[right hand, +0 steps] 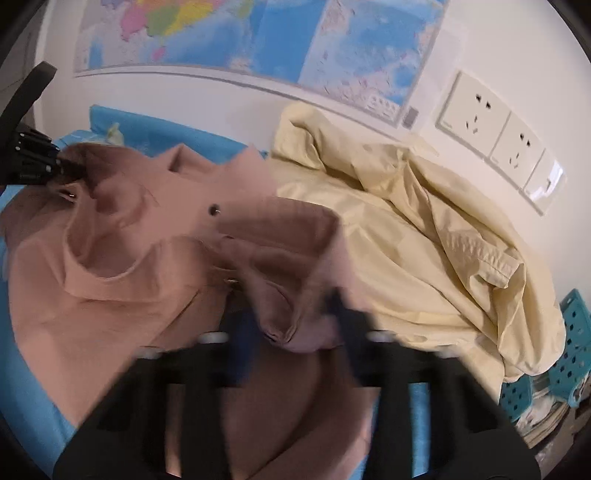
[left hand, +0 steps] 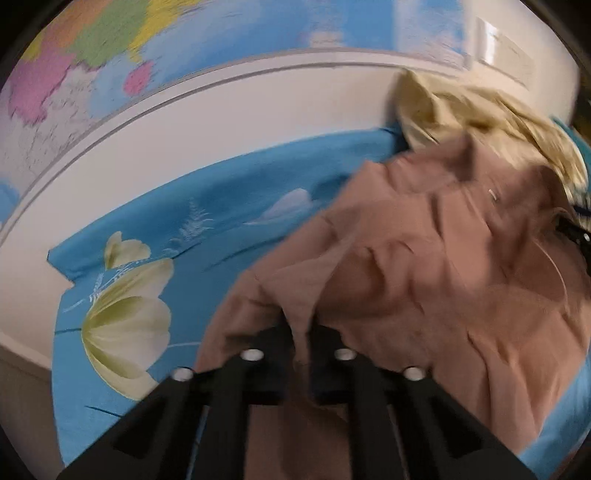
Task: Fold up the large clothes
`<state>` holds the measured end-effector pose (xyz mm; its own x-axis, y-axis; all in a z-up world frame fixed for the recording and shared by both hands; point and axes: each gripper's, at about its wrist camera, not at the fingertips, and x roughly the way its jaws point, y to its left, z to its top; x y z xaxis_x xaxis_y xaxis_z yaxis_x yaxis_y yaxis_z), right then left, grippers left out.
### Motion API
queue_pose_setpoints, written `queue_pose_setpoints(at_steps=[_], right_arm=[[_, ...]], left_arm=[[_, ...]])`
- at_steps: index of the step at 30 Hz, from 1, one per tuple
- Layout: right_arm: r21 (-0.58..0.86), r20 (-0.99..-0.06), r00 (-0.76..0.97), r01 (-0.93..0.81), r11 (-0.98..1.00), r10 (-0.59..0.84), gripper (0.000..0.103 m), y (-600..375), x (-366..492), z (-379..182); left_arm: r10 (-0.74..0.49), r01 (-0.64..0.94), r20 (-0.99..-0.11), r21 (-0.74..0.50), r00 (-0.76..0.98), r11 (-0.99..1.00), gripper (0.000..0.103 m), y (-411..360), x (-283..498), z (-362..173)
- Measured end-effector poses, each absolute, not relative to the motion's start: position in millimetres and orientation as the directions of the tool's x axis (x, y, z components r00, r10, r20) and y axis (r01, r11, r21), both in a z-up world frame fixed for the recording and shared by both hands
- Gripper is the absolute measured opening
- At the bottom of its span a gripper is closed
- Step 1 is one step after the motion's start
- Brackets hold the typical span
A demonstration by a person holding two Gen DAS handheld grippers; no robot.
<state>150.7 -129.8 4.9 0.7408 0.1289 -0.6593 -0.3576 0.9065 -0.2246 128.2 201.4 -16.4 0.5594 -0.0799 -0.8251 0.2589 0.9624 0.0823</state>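
Observation:
A large dusty-pink garment (left hand: 424, 258) with dark buttons lies crumpled on a blue flowered sheet (left hand: 184, 206). My left gripper (left hand: 303, 330) is shut on a fold of its edge, and the cloth rises between the two black fingers. The right wrist view shows the same garment (right hand: 129, 240) spread to the left, with the left gripper (right hand: 59, 164) holding its far corner. My right gripper (right hand: 291, 325) is blurred. A bunched fold of pink cloth is squeezed between its fingers.
A pale yellow garment (right hand: 424, 229) is heaped to the right of the pink one, against the white wall. A map (right hand: 258, 33) hangs above, with wall sockets (right hand: 480, 118) to its right. A teal perforated basket (right hand: 569, 350) stands at the bed's right edge.

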Motion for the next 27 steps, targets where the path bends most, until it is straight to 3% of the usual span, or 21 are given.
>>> queue_pose_setpoints(at_steps=[3,7,9,11,12,16,17,19,22,23,25,27], right_arm=[[-0.112,-0.641,0.741,-0.349,0.93,0.201,0.008,-149,155,29],[0.216,-0.584,0.723,-0.299,0.929,0.368,0.008,-196,184,65],[0.3,-0.609,0.684,-0.271,0.915,0.402,0.008,-205,206,59],[0.289,-0.662,0.649,-0.241,0.927,0.375,0.008,-198,224,46],[0.233,-0.69,0.644,-0.235,0.944,0.331,0.008,-189,230,39],[0.179,-0.707,0.649,-0.221,0.959,0.281,0.009,-177,235,31],[0.189,-0.707,0.646,-0.218,0.957,0.287,0.009,-178,236,31],[0.198,-0.71,0.641,-0.217,0.956,0.292,0.01,-179,237,32],[0.162,-0.724,0.637,-0.215,0.963,0.264,0.028,-177,236,31],[0.166,-0.727,0.637,-0.198,0.966,0.255,0.048,-180,233,31],[0.225,-0.701,0.65,-0.19,0.956,0.295,0.063,-189,226,34],[0.252,-0.669,0.672,-0.198,0.947,0.319,0.086,-199,206,43]], left_arm=[[-0.115,0.211,-0.81,0.011,0.576,0.977,0.004,217,141,-2],[-0.155,0.089,-0.815,-0.127,0.559,0.988,0.004,246,172,9],[-0.108,0.019,-0.841,-0.116,0.53,0.993,0.009,256,191,-1],[-0.077,-0.025,-0.875,-0.101,0.477,0.995,0.012,259,204,-16],[-0.07,-0.042,-0.9,-0.097,0.43,0.994,0.026,258,209,-26],[-0.021,0.019,-0.86,-0.014,0.51,1.0,0.054,250,192,-19],[-0.026,0.036,-0.846,-0.008,0.532,0.999,0.066,250,184,-15],[-0.069,0.09,-0.805,-0.02,0.59,0.996,0.071,249,165,-1],[-0.064,0.181,-0.774,0.066,0.63,0.981,0.081,232,149,6],[-0.035,0.198,-0.777,0.116,0.628,0.973,0.081,224,147,1],[0.047,0.179,-0.805,0.189,0.592,0.966,0.08,219,149,-13],[0.055,0.16,-0.815,0.179,0.577,0.971,0.076,226,145,-17]])
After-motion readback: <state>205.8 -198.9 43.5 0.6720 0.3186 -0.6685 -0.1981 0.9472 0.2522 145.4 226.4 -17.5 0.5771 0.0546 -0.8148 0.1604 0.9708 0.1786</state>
